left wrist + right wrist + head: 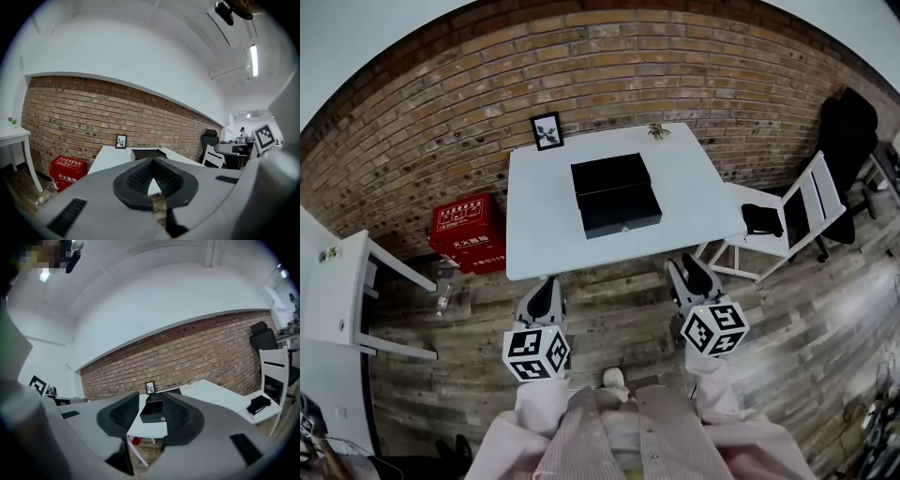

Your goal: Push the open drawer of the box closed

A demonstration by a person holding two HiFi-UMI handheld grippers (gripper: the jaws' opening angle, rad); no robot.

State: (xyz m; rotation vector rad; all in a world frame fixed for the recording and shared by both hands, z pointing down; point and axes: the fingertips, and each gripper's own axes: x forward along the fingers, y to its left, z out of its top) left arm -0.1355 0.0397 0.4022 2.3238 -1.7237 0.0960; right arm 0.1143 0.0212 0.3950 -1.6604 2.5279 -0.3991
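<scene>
Jaws of left gripper (548,283) met at the tips, those of right gripper (684,266) stood apart, both empty, well short of the white table (534,216); black box (610,172) mid-table, drawer (621,211) open toward the near edge (probably light, rigid, free-sliding; push its flat front by the knob (162,418)).

Black box (611,172), drawer (622,212) open, on the white table (534,225) straight ahead of you.
You see a flat, matte black rectangular box lying level near the table's middle, its long side across your view. Its drawer is pulled well out toward you, level, about as wide as the box; the inside is dark and you can't tell the contents. A small silver knob (624,226) sits centred on the drawer front, which faces you and stops short of the table's near edge.
</scene>
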